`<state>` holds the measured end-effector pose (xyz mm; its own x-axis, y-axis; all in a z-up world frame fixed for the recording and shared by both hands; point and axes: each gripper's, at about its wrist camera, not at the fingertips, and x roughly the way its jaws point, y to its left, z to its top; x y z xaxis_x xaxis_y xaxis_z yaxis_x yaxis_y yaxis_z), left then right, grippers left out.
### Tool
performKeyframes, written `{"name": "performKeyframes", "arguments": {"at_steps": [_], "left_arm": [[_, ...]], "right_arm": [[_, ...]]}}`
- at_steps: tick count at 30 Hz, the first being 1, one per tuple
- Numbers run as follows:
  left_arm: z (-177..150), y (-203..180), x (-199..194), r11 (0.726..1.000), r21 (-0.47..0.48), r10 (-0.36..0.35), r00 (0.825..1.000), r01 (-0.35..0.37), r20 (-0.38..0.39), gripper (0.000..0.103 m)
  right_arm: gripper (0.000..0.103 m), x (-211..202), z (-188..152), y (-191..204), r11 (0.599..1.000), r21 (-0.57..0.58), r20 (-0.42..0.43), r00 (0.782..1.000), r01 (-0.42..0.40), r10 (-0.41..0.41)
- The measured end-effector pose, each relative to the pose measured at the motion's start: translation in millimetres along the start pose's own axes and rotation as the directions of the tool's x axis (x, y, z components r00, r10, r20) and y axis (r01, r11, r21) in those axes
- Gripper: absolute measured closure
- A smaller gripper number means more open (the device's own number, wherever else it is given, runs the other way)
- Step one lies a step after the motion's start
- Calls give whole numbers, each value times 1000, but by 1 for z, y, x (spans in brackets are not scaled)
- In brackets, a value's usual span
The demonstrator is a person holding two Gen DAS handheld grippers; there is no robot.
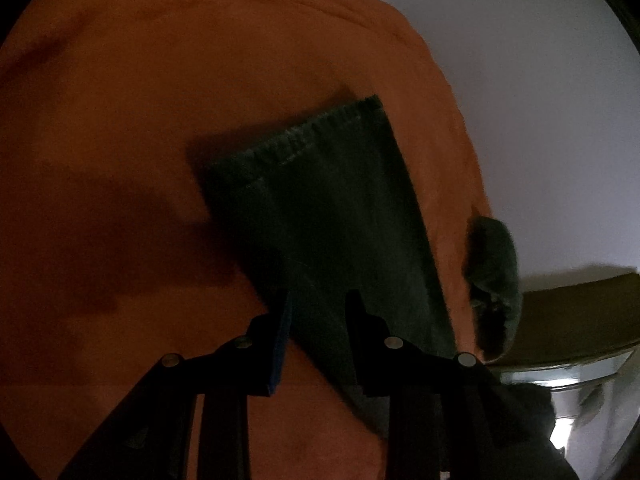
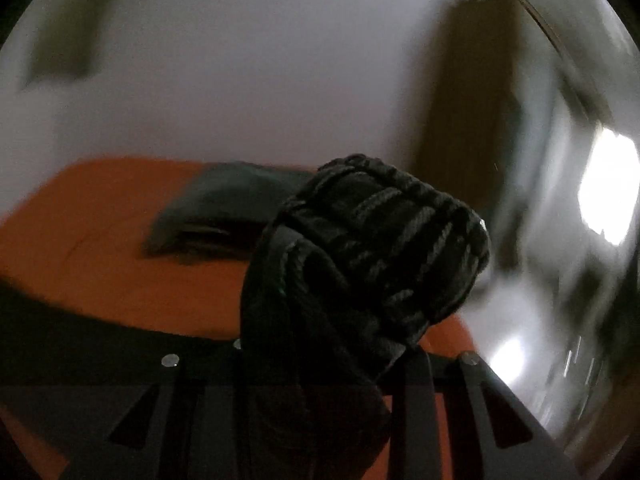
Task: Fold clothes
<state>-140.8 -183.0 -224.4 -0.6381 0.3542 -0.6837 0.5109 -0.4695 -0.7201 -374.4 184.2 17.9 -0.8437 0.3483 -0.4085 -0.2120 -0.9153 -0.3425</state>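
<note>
The left gripper (image 1: pixel 318 300) hangs over folded dark jeans (image 1: pixel 320 200), its fingers (image 1: pixel 282 320) spread, one over each long edge of the leg near the camera end; whether they touch the cloth cannot be told. The jeans lie flat on an orange sheet (image 1: pixel 140 140), hem end away from the camera.

The right gripper (image 2: pixel 320 360) carries a bunched dark knit garment (image 2: pixel 372 252) that rises between its fingers and hides them; it seems pinched there, though the fingertips themselves are out of sight. The knit also shows in the left view (image 1: pixel 492 280), at the sheet's right edge beside the jeans.

In the right view the jeans (image 2: pixel 224 208) lie farther back on the sheet (image 2: pixel 100 240), partly blocked by the knit. A pale wall (image 2: pixel 240 80) stands behind, with a brown door (image 2: pixel 472 120) at right. The scene is dim and blurred.
</note>
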Motion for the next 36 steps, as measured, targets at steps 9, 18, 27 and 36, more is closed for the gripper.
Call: {"name": "performKeyframes", "arguments": {"at_steps": [9,18,27,36], "left_arm": [[13,25,-5,997,-56,-61,998,61,9,74],[17,33,-8,997,-54,-53,999,53,-6,74],[4,7,0,998,14,-55,997,56,-52,74],[10,11,-4,996,12,-86,996,86,-22,74]], "right_arm": [[76,-20,-100,332,733,-669,-33,990,-125,138],[38,-33,-93,336,654,-678,-266,941,-336,208],[75,-23,-48,353,655,-664,-221,932,-360,287],[67,-68,-52,270,607,-470,-322,765,-641,557]]}}
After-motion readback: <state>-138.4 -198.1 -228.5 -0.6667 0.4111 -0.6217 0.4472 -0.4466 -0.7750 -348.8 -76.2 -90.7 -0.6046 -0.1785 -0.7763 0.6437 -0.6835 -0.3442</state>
